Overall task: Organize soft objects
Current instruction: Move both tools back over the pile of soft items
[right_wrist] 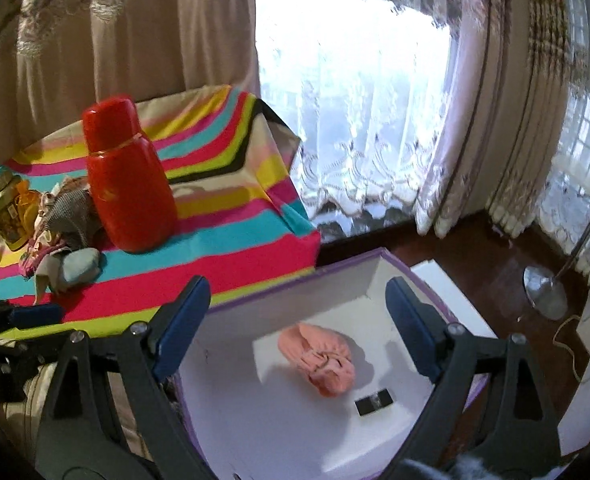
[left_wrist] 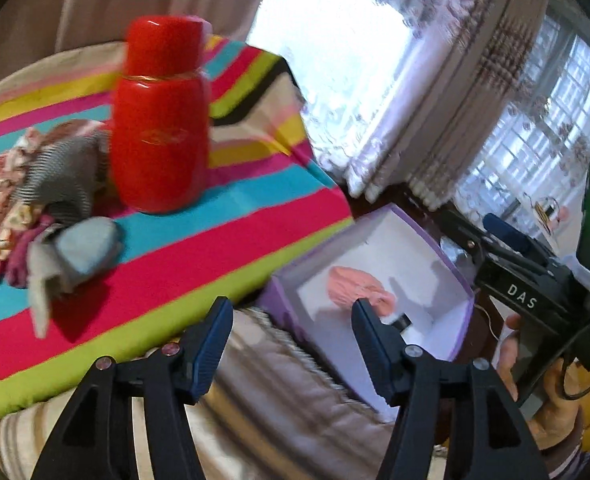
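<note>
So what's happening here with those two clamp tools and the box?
A person is sorting soft things into a purple-edged box with two handheld grippers. A rolled pink cloth already lies inside. The right gripper hovers open above it, holding nothing; the left gripper is open and empty too. A pile of small clothes waits on the striped cloth beside a red flask.

Daylight blown out through the window (right_wrist: 347, 92) at upper centre, motion blur throughout, fisheye bending, dark vignetted corners.
</note>
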`<act>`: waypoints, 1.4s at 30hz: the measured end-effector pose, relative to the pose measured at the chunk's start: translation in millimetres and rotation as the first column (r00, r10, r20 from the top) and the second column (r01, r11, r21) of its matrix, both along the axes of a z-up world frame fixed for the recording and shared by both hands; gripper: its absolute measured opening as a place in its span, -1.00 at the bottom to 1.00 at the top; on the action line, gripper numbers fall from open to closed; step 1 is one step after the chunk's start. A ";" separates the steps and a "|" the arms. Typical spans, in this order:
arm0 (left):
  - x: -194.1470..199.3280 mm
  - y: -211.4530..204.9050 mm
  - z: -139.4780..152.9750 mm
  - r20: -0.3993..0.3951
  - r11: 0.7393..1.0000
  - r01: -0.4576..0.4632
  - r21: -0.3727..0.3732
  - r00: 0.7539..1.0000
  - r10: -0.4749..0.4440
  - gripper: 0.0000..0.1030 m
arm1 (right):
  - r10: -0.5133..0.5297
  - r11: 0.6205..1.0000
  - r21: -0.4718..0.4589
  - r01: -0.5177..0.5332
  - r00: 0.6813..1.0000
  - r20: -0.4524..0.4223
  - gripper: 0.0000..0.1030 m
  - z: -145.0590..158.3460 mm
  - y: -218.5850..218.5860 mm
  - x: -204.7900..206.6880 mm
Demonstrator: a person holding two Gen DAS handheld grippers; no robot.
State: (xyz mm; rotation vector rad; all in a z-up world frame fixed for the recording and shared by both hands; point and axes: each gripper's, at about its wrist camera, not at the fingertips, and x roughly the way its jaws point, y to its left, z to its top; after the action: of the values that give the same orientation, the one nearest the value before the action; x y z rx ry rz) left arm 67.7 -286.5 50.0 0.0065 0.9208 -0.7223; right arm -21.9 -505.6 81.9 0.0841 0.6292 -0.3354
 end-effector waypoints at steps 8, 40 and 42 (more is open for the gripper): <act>21.9 81.7 -6.6 -0.032 0.987 -0.156 -0.034 0.987 0.155 0.22 | 0.157 0.987 -0.057 -0.154 0.985 0.068 0.76 8.9 55.3 12.2; 108.0 264.9 -35.1 -0.228 0.813 -0.555 -0.176 0.826 0.515 0.21 | 0.612 0.791 0.116 -0.600 0.774 -0.164 0.77 -33.1 244.8 150.6; 110.8 267.4 -35.4 -0.230 0.809 -0.559 -0.180 0.824 0.518 0.22 | 0.628 0.778 0.128 -0.615 0.755 -0.187 0.76 -42.0 255.3 158.0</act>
State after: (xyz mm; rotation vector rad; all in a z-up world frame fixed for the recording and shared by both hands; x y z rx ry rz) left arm 178.5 -19.1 14.5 -0.5269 0.9323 -0.2918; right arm 136.1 -250.4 39.8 -0.1125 0.8496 0.3347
